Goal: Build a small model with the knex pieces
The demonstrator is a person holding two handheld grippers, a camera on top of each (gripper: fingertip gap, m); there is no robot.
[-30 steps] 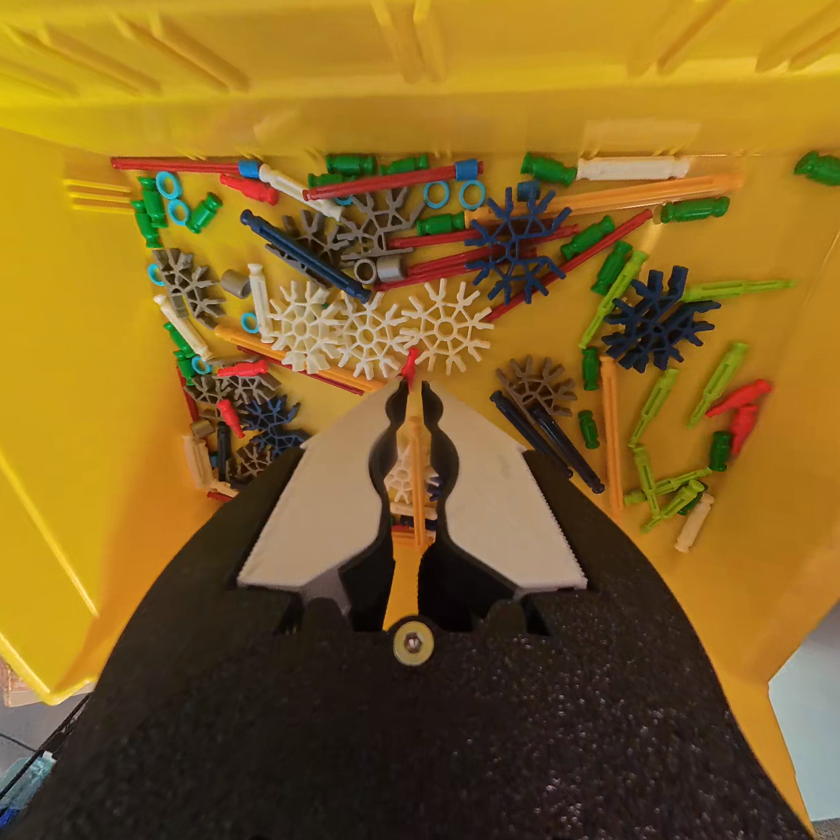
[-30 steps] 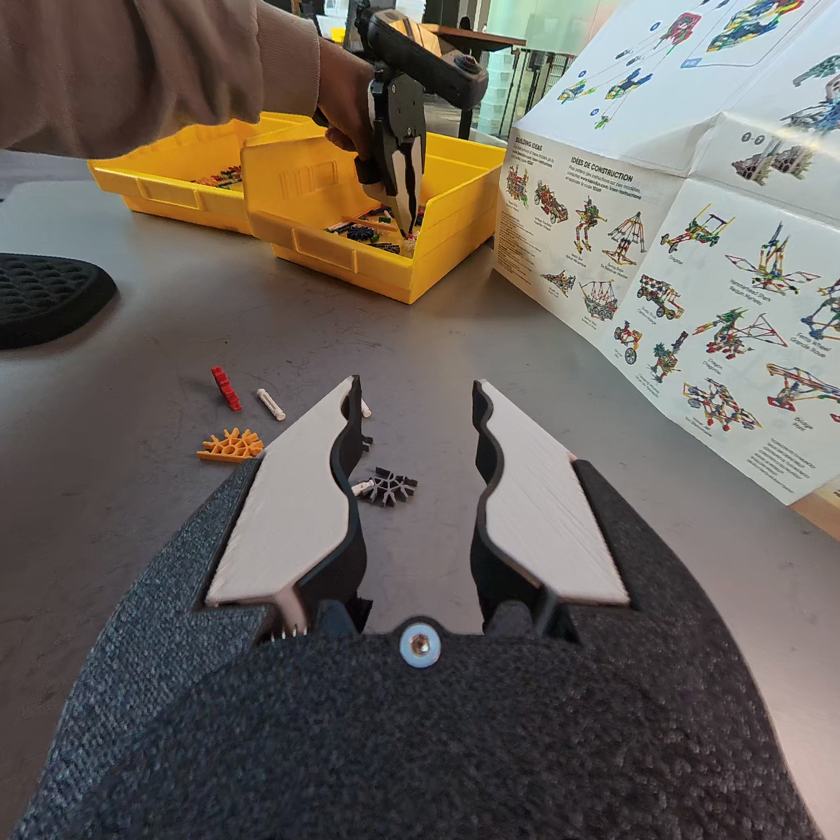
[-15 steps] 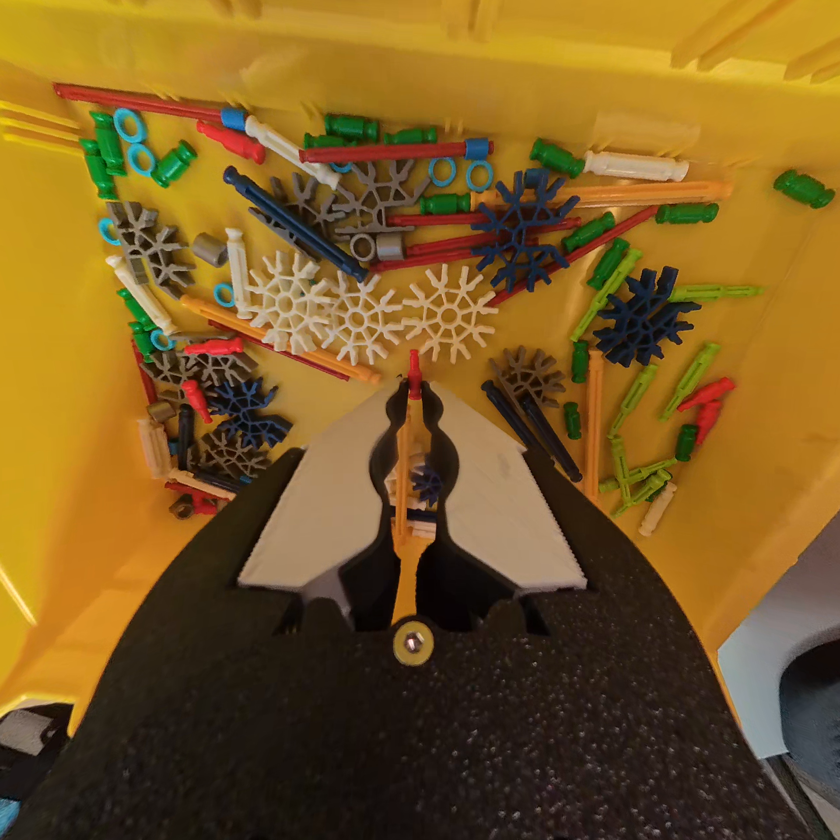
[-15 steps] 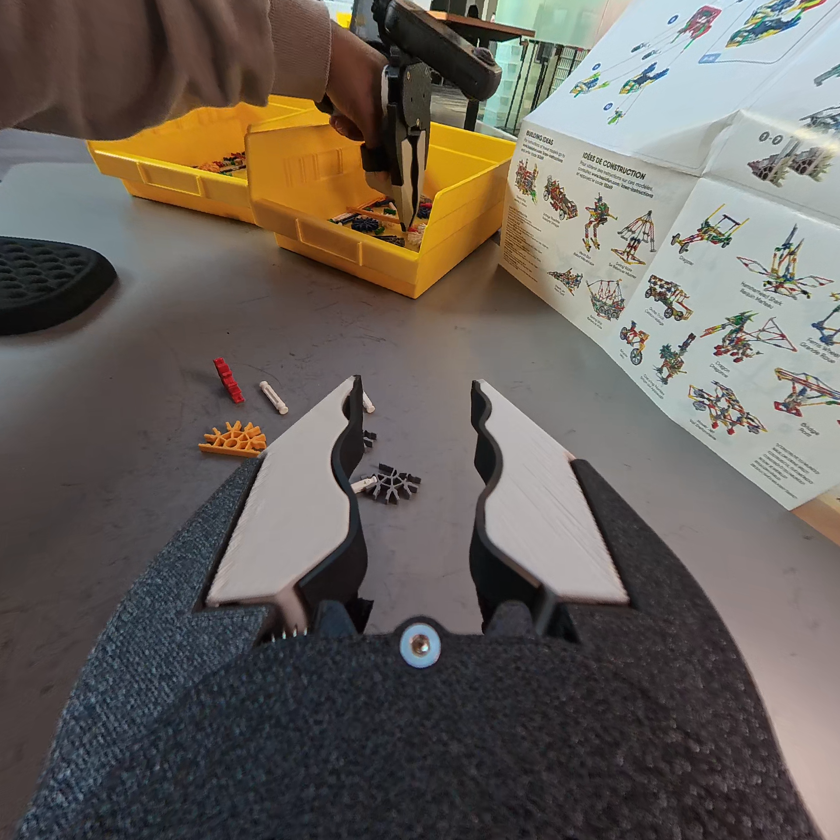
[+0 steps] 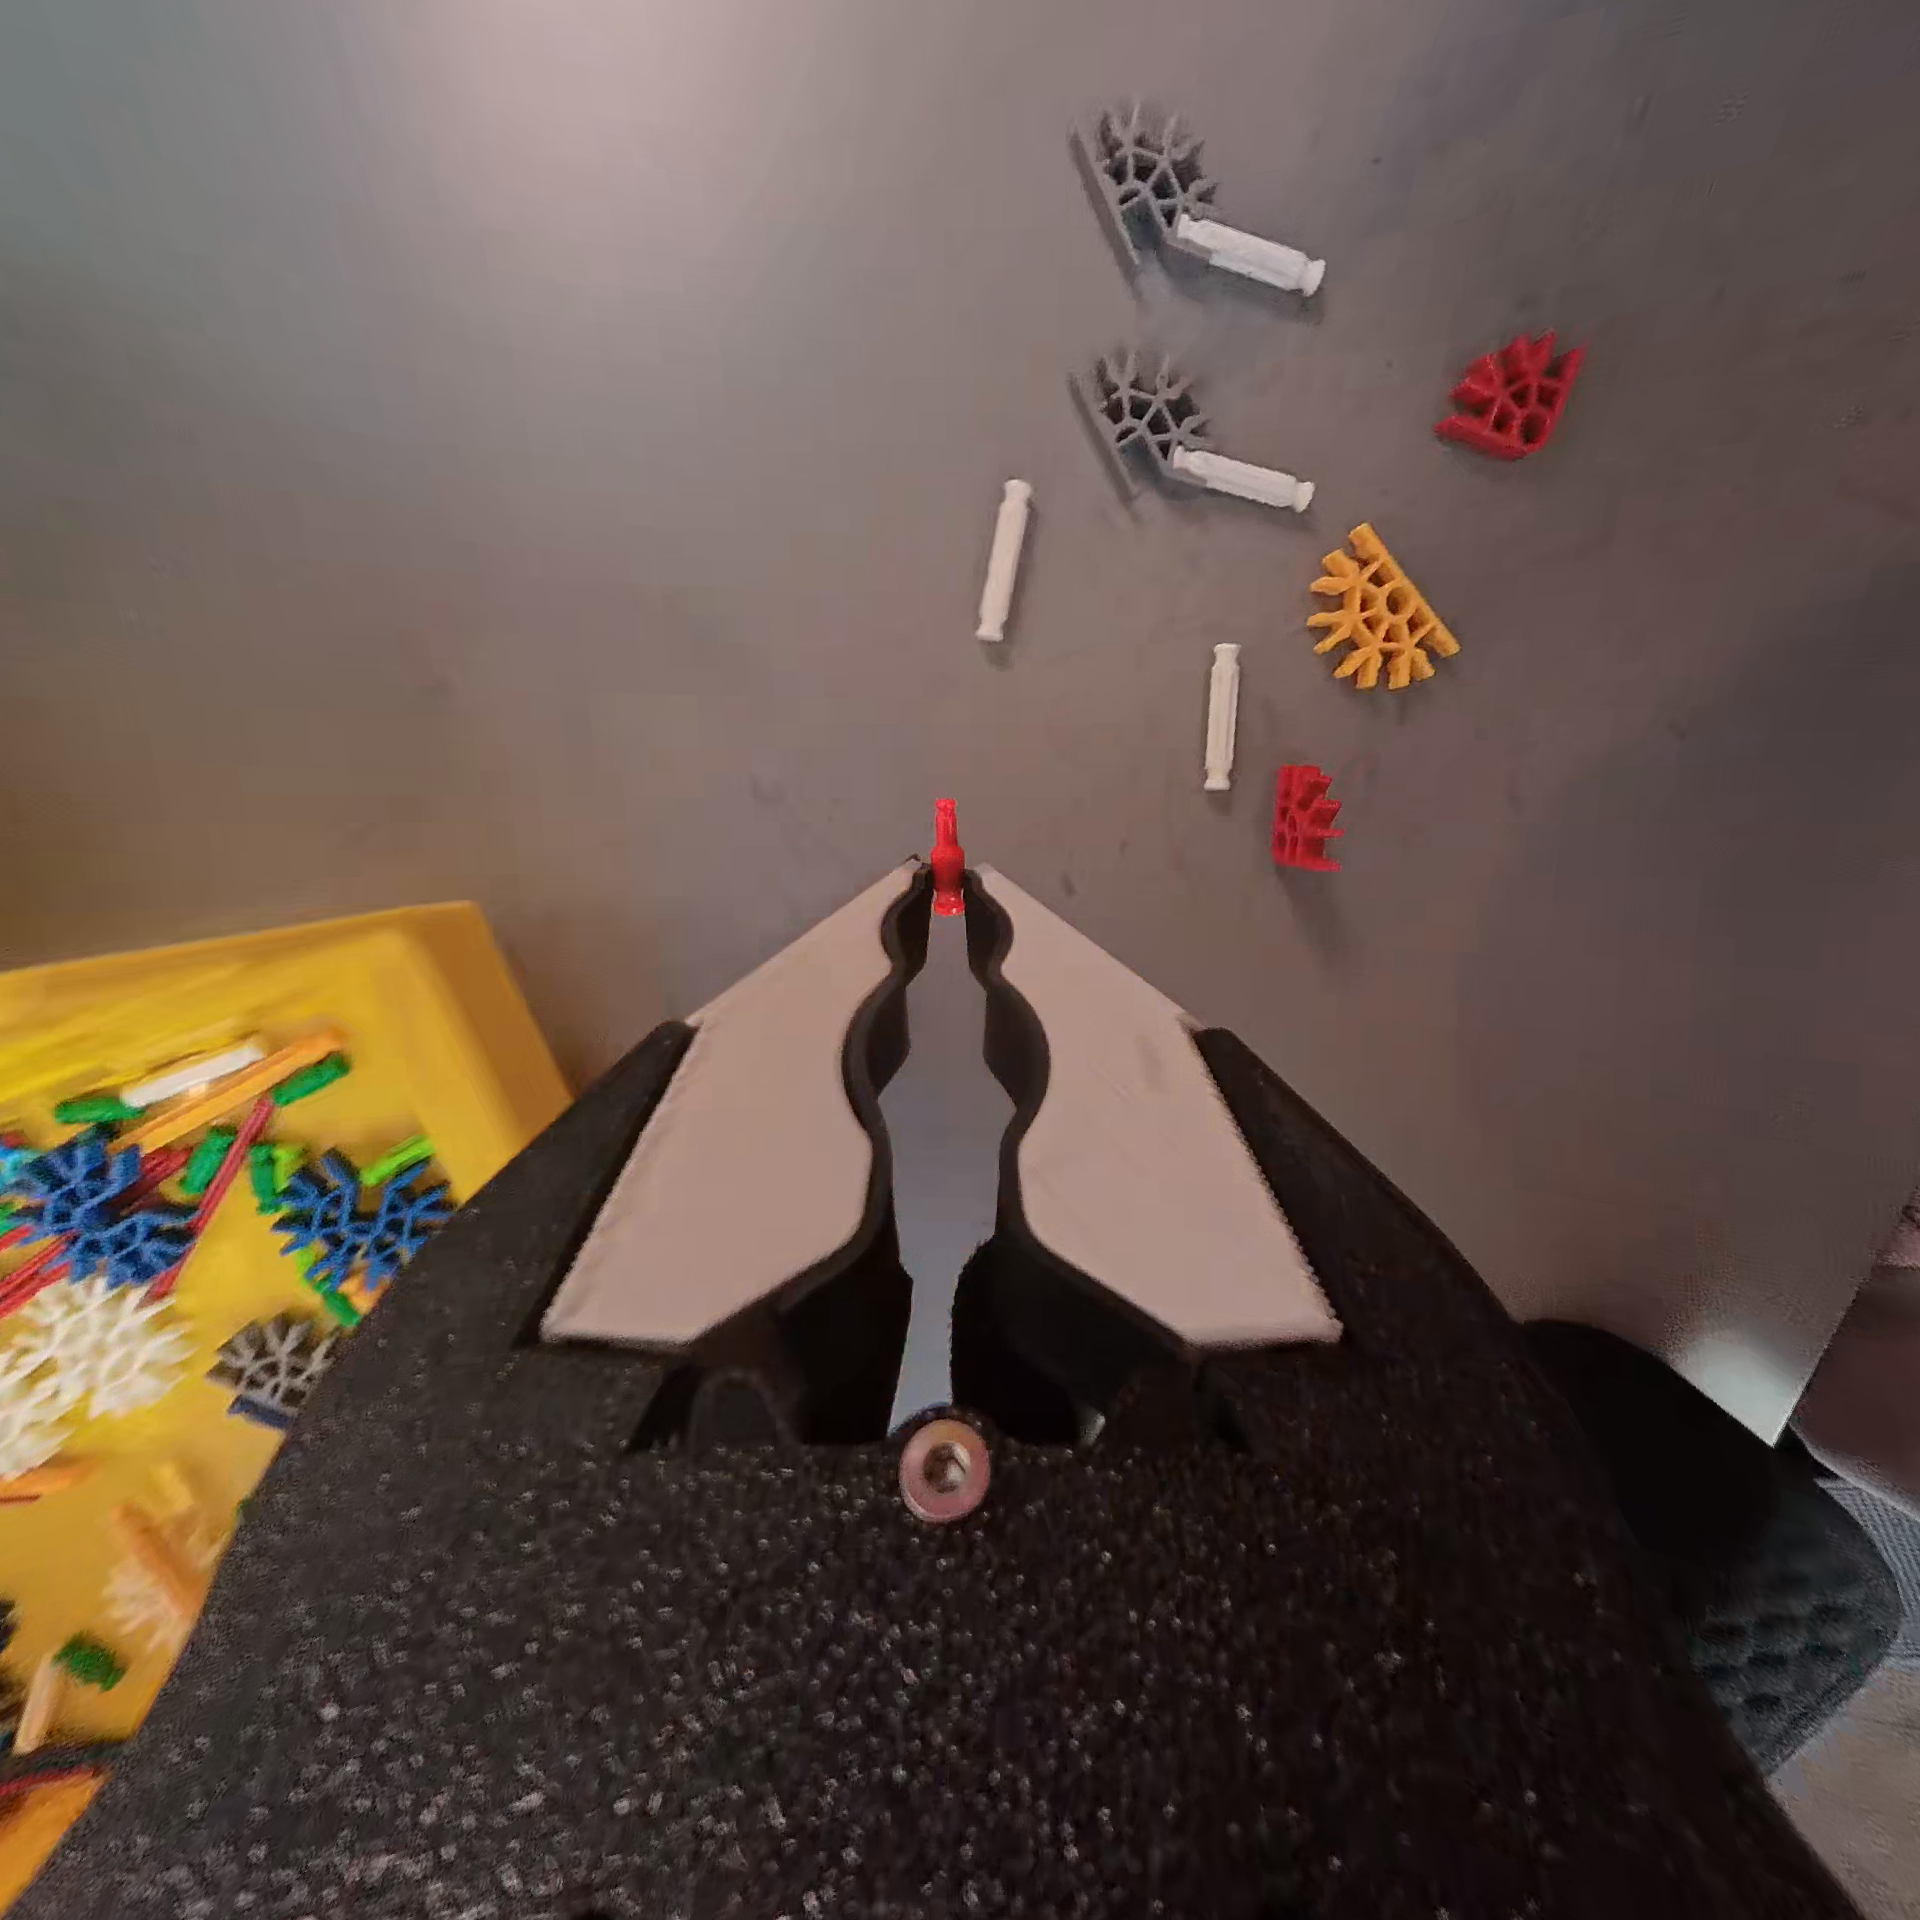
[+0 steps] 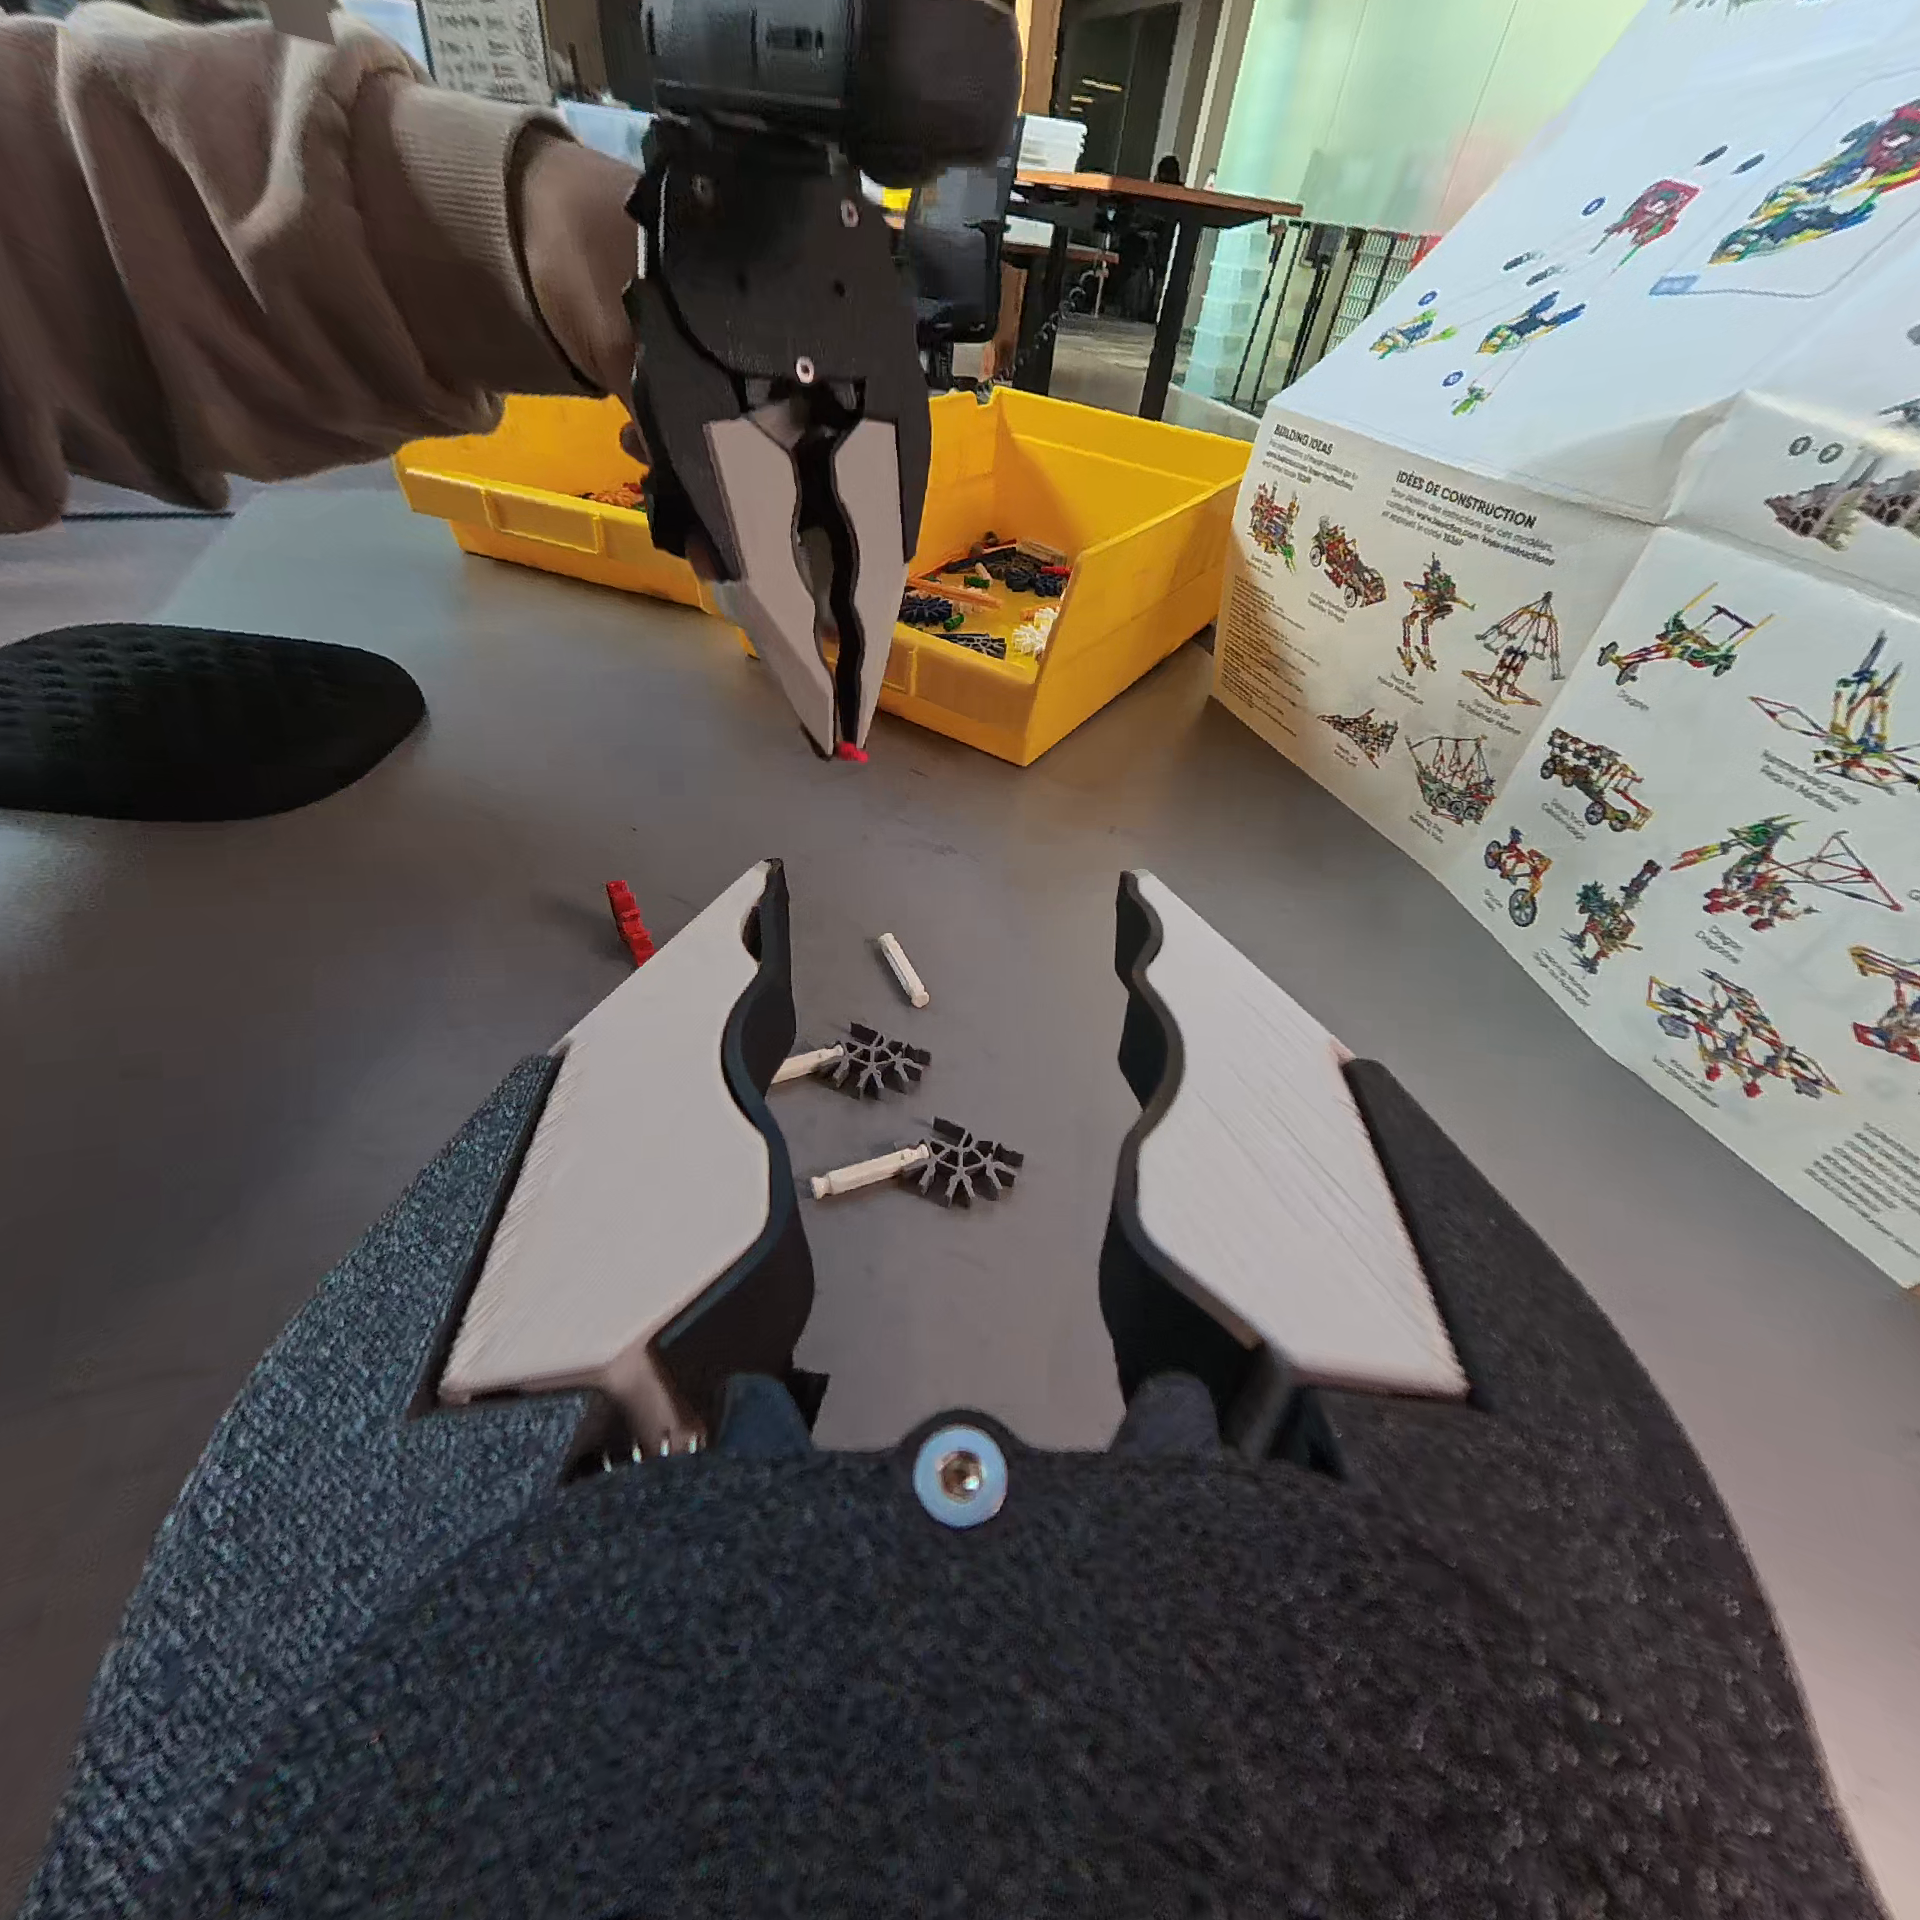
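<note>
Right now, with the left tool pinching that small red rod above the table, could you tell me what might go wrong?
1. The left tool grips the red rod only at its very tips, so it could slip or pivot out.
2. If dropped, it may roll among the white rods and red connector on the grey table.

The left gripper [image 5: 944,873] is held pointing steeply downward, its jaws closed almost tip to tip, gripped by a hand [image 6: 582,281] in a beige sleeve [image 6: 260,260] entering from 10 o'clock. The right gripper [image 6: 951,883] is held low, jaws spread wide, pointed toward 12 o'clock.
</note>
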